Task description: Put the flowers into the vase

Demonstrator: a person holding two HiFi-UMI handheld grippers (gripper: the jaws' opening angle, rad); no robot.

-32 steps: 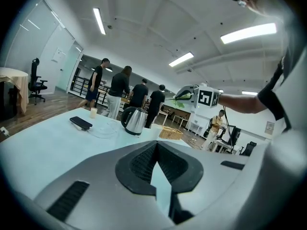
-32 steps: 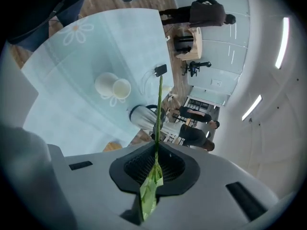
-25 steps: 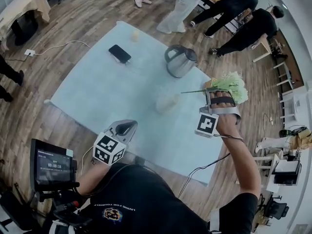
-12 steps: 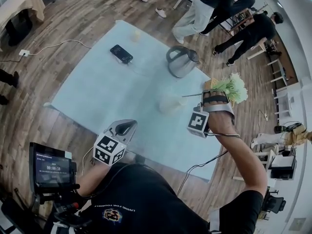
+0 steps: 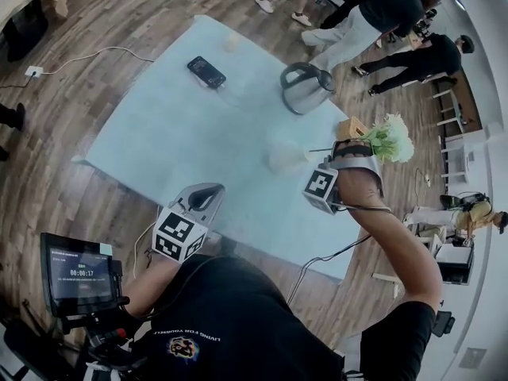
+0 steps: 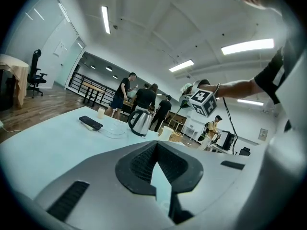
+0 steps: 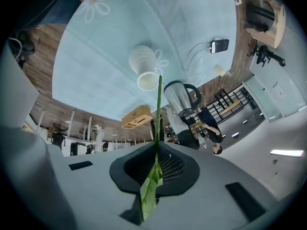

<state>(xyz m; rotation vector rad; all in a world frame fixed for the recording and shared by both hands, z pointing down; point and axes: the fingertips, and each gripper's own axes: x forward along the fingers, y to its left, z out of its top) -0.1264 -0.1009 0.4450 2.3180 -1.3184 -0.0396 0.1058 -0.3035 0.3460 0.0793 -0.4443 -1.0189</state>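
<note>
In the head view my right gripper (image 5: 348, 151) is shut on the green stem of a bunch of pale green and white flowers (image 5: 392, 138), held over the table's right edge. The stem lies roughly level and its tip points left at the white vase (image 5: 282, 158), which stands upright on the blue cloth. In the right gripper view the stem (image 7: 159, 104) runs out from between the jaws of the right gripper (image 7: 157, 146) toward the vase's open mouth (image 7: 146, 81), stopping just short of it. My left gripper (image 5: 205, 201) hangs shut and empty over the near table edge, apart from the vase.
A steel kettle (image 5: 305, 88) stands behind the vase, and a black phone (image 5: 206, 71) on a cable lies further left. A cardboard box (image 5: 352, 127) sits off the table's right side. Several people stand beyond the far corner. A small screen (image 5: 78, 275) is at lower left.
My right gripper has rolled and sunk a little with the flowers, bringing the stem tip closer to the vase. The people at the back have walked on. The left gripper has shifted slightly.
</note>
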